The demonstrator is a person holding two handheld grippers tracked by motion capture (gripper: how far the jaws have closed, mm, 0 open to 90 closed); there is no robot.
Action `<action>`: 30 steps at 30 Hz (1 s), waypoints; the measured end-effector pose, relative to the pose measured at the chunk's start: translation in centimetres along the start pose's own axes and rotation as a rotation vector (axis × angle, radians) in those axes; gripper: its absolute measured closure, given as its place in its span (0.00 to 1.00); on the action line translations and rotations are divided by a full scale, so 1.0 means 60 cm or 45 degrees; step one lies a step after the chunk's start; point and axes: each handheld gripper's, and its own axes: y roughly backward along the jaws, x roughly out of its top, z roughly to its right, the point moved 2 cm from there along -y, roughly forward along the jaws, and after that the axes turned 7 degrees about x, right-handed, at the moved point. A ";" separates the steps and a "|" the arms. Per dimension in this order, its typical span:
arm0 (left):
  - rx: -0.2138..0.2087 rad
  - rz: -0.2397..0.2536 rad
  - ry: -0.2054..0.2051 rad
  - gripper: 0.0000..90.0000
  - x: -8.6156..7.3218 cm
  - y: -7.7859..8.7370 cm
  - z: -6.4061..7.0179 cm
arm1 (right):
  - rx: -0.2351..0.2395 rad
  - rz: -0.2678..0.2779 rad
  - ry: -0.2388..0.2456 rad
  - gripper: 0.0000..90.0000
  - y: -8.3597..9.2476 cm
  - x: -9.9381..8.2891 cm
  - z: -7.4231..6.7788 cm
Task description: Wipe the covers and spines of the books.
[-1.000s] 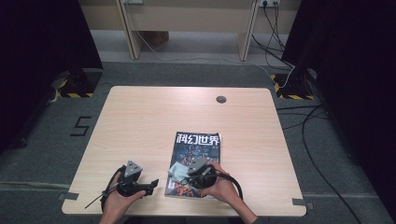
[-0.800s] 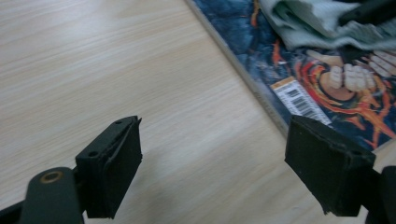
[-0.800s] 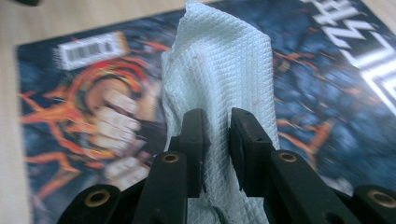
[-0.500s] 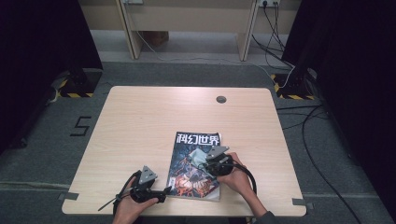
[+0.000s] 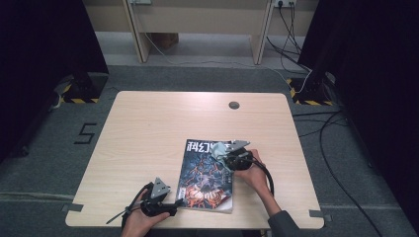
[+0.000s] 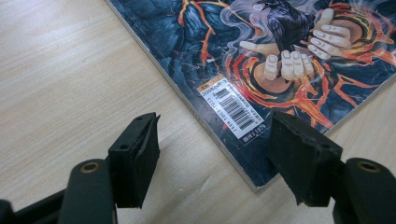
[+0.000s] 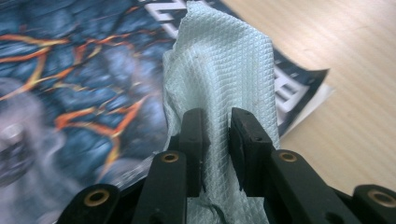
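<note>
Clamped on a pale blue waffle-textured cloth [image 7: 219, 84], the right claw [image 7: 217, 135] is seen in its own gripper view with both pads pressed into a gathered fold, the free end of the cloth standing up just ahead of the jaws. Directly beneath that cloth lies the magazine [image 7: 70, 84], its dark cover veined with orange, and past its far corner the pale wood of the desk [image 7: 345, 70] is reached. The cloth is judged to be held bunched so that it can be drawn across the cover as a wipe.

At the left claw [image 6: 212, 158] the jaws stand apart and have just been closing; nothing is pinched yet. The near corner of the magazine [image 6: 261, 56], with its barcode label [image 6: 236, 109], lies between and just ahead of the pads, one pad over bare desk and the other over the cover's edge. This claw is judged to be placed there to pin or steady the magazine while the other wipes.

From the high view the layout is given that the gripper views lack: the left claw [image 5: 179, 202] is at the magazine's lower left corner, the right claw [image 5: 220, 153] near its upper right, and the magazine [image 5: 207, 177] sits at the near middle of the desk [image 5: 148, 128]. Cloth texture and jaw contact are supplied by the gripper views.
</note>
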 end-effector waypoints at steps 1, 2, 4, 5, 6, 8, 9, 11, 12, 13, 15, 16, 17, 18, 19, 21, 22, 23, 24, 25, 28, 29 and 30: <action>-0.001 0.002 -0.009 0.39 0.000 0.001 0.001 | -0.026 0.006 -0.004 0.84 -0.006 0.005 0.009; -0.002 0.002 -0.007 0.39 0.000 0.000 0.002 | -0.039 0.012 -0.004 0.84 -0.009 0.008 0.013; -0.015 0.006 0.001 0.41 0.001 -0.001 0.007 | -0.033 0.015 -0.024 0.84 -0.014 0.013 0.022; -0.015 0.006 0.001 0.42 0.001 -0.001 0.007 | -0.033 0.015 -0.024 0.84 -0.014 0.013 0.022; -0.028 0.014 -0.003 0.43 0.002 -0.003 0.014 | -0.031 0.033 -0.046 0.84 -0.020 0.017 0.031; -0.032 0.015 -0.017 0.43 0.002 -0.004 0.015 | -0.030 0.038 -0.047 0.84 -0.022 0.019 0.035; -0.039 0.017 -0.014 0.43 0.003 -0.005 0.017 | -0.042 0.029 -0.046 0.84 -0.026 0.024 0.039; -0.044 0.006 -0.007 0.43 0.005 -0.006 0.017 | -0.050 0.025 -0.039 0.84 -0.028 0.027 0.041; -0.050 0.008 0.015 0.43 0.004 -0.007 0.017 | -0.068 0.010 -0.034 0.84 -0.032 0.034 0.046; -0.054 0.004 0.021 0.43 0.004 -0.006 0.016 | -0.074 0.006 -0.034 0.84 -0.034 0.036 0.050; -0.059 0.006 0.031 0.43 0.004 -0.007 0.015 | -0.080 0.003 -0.036 0.84 -0.036 0.039 0.052; -0.061 0.005 0.035 0.43 0.003 -0.007 0.014 | -0.087 0.000 -0.032 0.84 -0.037 0.041 0.055; -0.064 0.007 0.042 0.43 0.003 -0.007 0.014 | -0.097 -0.001 -0.030 0.84 -0.040 0.043 0.058; -0.064 0.009 0.045 0.43 0.002 -0.008 0.014 | -0.097 -0.001 -0.030 0.84 -0.040 0.043 0.058; -0.064 0.010 0.047 0.43 0.002 -0.008 0.014 | -0.103 -0.008 -0.023 0.84 -0.040 0.044 0.058; -0.064 0.012 0.048 0.43 0.002 -0.008 0.014 | -0.119 -0.027 0.011 0.84 -0.041 0.047 0.058; -0.063 0.013 0.048 0.43 0.002 -0.007 0.014 | -0.119 -0.027 0.011 0.84 -0.041 0.047 0.058; -0.062 0.013 0.048 0.42 0.002 -0.007 0.014 | -0.129 -0.033 0.015 0.84 -0.043 0.049 0.059; -0.061 0.013 0.049 0.42 0.002 -0.008 0.014 | -0.130 -0.037 0.017 0.84 -0.043 0.050 0.059; -0.059 0.013 0.050 0.41 0.002 -0.008 0.014 | -0.136 -0.036 0.024 0.84 -0.044 0.051 0.059; -0.060 0.011 0.060 0.40 0.001 -0.009 0.012 | -0.142 -0.037 0.030 0.85 -0.044 0.051 0.059; -0.062 0.012 0.066 0.39 0.001 -0.009 0.012 | -0.137 -0.034 0.018 0.86 -0.044 0.052 0.060; -0.062 0.012 0.067 0.39 0.001 -0.009 0.012 | -0.135 -0.028 0.015 0.87 -0.044 0.051 0.062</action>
